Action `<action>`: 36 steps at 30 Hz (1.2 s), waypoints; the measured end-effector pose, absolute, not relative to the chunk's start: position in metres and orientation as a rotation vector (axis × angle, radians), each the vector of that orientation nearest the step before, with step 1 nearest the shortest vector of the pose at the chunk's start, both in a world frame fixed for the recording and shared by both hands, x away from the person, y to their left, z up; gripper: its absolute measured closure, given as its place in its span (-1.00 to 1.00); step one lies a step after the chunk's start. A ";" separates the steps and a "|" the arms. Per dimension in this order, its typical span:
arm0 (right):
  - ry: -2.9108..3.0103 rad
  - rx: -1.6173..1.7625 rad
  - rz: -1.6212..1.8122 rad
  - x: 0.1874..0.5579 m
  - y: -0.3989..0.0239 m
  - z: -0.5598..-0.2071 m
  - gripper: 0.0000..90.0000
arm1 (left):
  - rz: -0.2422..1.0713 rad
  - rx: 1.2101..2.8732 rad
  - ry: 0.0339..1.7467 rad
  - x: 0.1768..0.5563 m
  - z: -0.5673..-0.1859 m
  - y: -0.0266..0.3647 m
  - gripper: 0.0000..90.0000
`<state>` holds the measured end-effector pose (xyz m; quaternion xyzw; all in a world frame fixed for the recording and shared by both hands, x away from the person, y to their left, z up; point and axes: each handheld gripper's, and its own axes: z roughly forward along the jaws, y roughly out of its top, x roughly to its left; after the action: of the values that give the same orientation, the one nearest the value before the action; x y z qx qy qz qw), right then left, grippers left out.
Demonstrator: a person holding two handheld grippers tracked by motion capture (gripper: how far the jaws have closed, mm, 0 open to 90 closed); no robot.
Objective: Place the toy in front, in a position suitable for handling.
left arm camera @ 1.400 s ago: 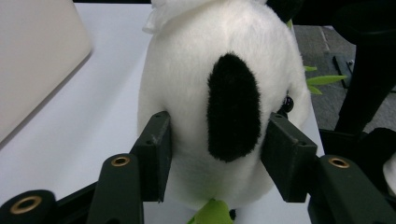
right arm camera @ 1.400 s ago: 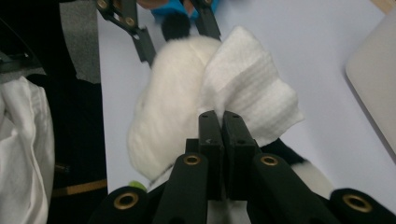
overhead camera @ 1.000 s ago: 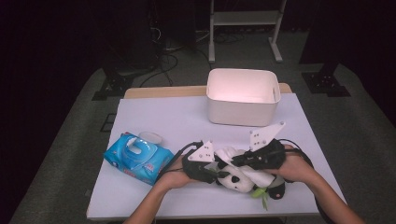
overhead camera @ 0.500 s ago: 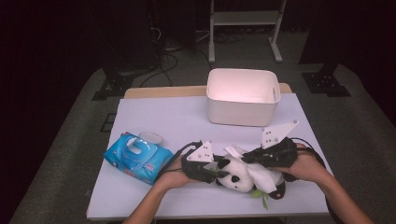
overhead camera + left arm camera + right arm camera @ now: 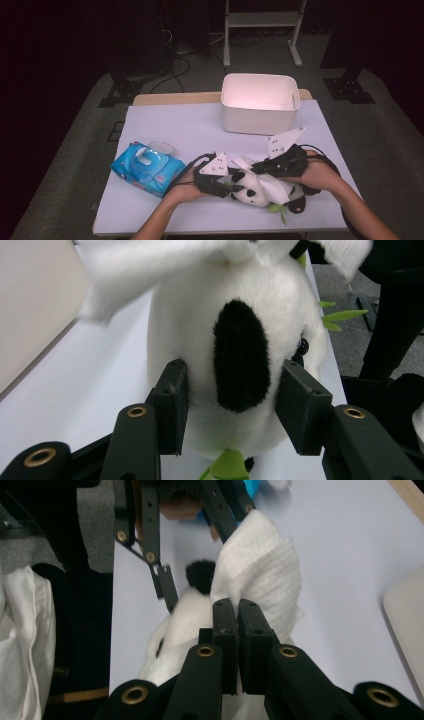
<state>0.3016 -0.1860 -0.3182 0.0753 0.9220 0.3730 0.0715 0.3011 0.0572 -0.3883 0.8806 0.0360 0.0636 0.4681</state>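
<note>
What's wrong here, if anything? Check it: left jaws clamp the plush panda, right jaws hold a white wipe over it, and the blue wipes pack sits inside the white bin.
The pack's place is wrong. In the high view the blue wipes pack lies on the table, at the left, apart from the white bin. The plush panda and white wipe are as stated.

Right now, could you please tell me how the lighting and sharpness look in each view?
High view: table lit, surroundings nearly black, the white bin glowing. Left gripper view: plush panda fairly sharp, the white wipe above blurred. Right gripper view: wipe sharp, dark at the left.
</note>
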 end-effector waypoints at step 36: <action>2.746 0.393 1.041 0.299 -0.255 -0.313 0.93 | 0.137 2.157 0.096 0.299 -0.389 0.056 0.05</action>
<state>0.2989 -0.2547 -0.3133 0.1322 0.9232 0.3498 0.0892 0.2989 0.0563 -0.3886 0.8801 0.0390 0.0557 0.4699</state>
